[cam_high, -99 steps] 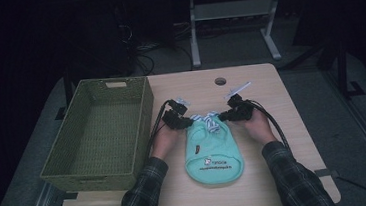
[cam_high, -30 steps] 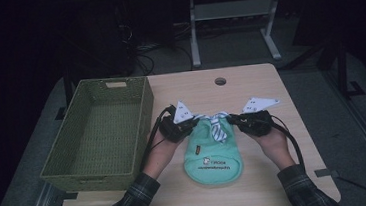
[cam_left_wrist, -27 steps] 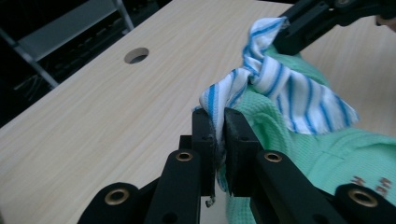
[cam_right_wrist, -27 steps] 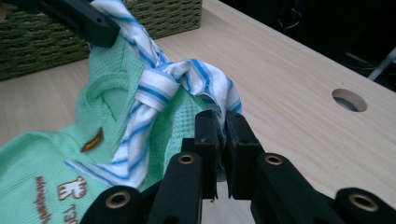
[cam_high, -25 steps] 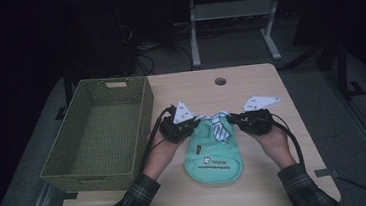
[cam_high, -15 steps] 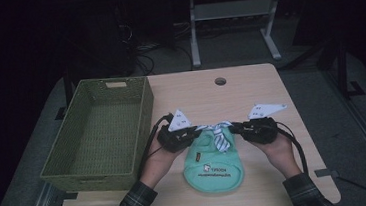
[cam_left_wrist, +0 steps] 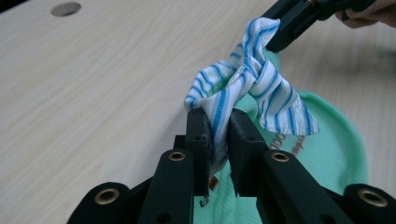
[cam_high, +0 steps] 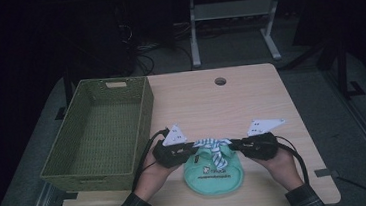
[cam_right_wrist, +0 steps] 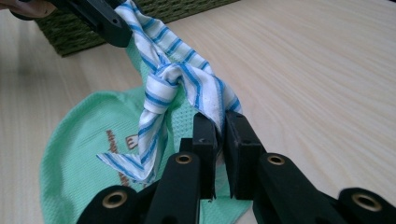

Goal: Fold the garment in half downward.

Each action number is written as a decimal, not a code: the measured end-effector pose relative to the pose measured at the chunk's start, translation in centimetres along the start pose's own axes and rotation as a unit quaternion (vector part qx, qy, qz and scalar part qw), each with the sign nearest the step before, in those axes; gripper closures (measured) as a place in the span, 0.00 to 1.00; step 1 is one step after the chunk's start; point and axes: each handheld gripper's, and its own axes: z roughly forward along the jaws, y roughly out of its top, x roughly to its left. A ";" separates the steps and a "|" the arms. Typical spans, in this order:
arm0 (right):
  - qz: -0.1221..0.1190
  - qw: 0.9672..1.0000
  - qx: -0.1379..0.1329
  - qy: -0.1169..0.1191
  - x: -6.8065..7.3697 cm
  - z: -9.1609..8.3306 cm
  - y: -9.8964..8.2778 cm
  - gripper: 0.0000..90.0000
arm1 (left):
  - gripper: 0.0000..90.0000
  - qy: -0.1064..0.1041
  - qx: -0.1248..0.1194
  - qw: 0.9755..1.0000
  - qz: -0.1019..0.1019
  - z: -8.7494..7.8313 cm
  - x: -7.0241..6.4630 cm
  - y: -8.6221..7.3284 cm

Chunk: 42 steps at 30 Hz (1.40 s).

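Table (cam_high: 251, 102) carries everything; a green woven basket (cam_high: 100, 130) stands well off beyond the left gripper's outer side, open side up, likely the place the bag is meant for once it is closed. Between the two sets of jaws lies a mint-green cloth bag (cam_high: 213, 173), flat on the table, printed side up, its mouth toward the grippers so the tie can be worked there. At that mouth a blue-and-white striped strip (cam_left_wrist: 247, 81) is knotted once, with one loose tail hanging over the bag. Left gripper (cam_left_wrist: 219, 135) has its jaws narrow, pinching one end of the strip; right gripper (cam_right_wrist: 219, 133) likewise narrow, clamped on the other end. The jaws face each other across the knot, strip stretched between them: my reading is that the opposed pull serves to cinch the knot tight. Both hands low, just above the table.
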 end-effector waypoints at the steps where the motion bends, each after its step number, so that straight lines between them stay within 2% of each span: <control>1: -0.001 1.000 0.000 0.001 0.1 0.0 -0.1 0.92 | 0.87 -0.003 0.000 1.000 -0.003 0.0 -0.1 -0.2; 4: -0.002 1.000 0.001 0.000 0.2 0.1 -0.3 0.92 | 0.87 -0.014 0.005 1.000 -0.008 0.2 -0.4 -0.6; 6: -0.001 1.000 0.004 0.001 0.3 0.1 -0.5 0.92 | 0.86 -0.020 0.013 1.000 -0.003 0.3 -0.6 -0.9; 13: 0.003 1.000 0.010 0.011 0.7 -0.1 -1.2 0.92 | 0.86 -0.035 0.025 0.999 -0.004 0.3 -1.3 -1.7; 14: 0.002 1.000 0.012 0.013 0.8 -0.2 -1.3 0.92 | 0.85 -0.036 0.030 0.999 0.001 0.3 -1.3 -1.8; 16: 0.006 1.000 0.012 0.016 1.1 -0.2 -1.5 0.92 | 0.84 -0.042 0.030 0.999 -0.008 0.4 -1.4 -2.1; 25: 0.019 0.999 0.024 0.036 1.7 -0.4 -2.5 0.91 | 0.81 -0.081 0.058 0.995 -0.032 1.2 -1.6 -3.2; 28: 0.025 0.998 0.027 0.042 1.9 -0.4 -3.0 0.90 | 0.78 -0.087 0.071 0.993 -0.022 1.4 -2.0 -3.3; 34: 0.030 0.997 0.039 0.052 2.4 -0.5 -4.0 0.86 | 0.73 -0.095 0.084 0.992 -0.024 1.5 -2.3 -3.6; 39: 0.036 0.997 0.043 0.052 2.5 -1.0 -4.4 0.86 | 0.68 -0.101 0.068 0.992 -0.029 0.6 -2.6 -3.5; 42: 0.038 0.997 0.036 0.050 2.4 -1.4 -4.4 0.86 | 0.63 -0.107 0.054 0.992 -0.033 -0.1 -2.6 -3.4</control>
